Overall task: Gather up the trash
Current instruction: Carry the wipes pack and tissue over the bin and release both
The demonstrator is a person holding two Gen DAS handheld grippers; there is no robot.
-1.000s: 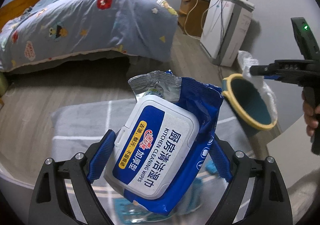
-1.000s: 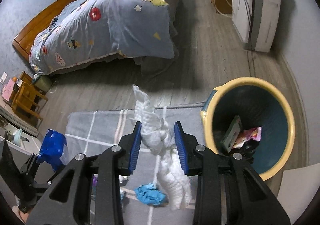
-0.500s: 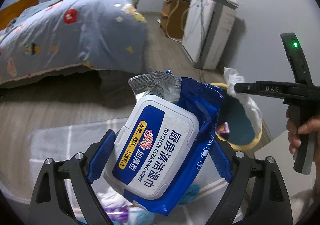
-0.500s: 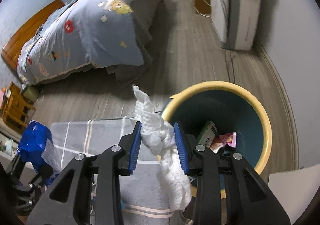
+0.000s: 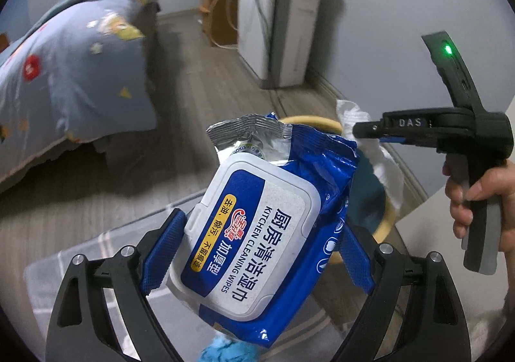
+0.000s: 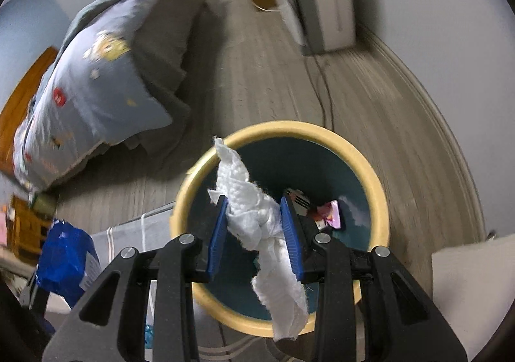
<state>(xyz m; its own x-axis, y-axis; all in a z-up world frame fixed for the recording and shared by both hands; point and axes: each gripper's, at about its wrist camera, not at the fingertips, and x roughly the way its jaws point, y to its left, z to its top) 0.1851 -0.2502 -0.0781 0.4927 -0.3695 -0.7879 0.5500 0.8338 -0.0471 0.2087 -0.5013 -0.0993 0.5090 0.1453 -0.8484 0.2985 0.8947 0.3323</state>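
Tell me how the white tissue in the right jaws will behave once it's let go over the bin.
The white tissue hangs limp and crumpled, so it is probably floppy and very light. It may drift or catch on the bin rim.

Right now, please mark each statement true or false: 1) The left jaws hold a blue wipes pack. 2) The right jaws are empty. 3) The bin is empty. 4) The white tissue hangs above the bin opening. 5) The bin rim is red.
1) True: the left gripper clamps the blue wipes pack.
2) False: the right gripper is shut on a white tissue.
3) False: the bin already holds some trash, including a pink wrapper.
4) True: in the right wrist view the tissue lies over the opening.
5) False: the rim is yellow.
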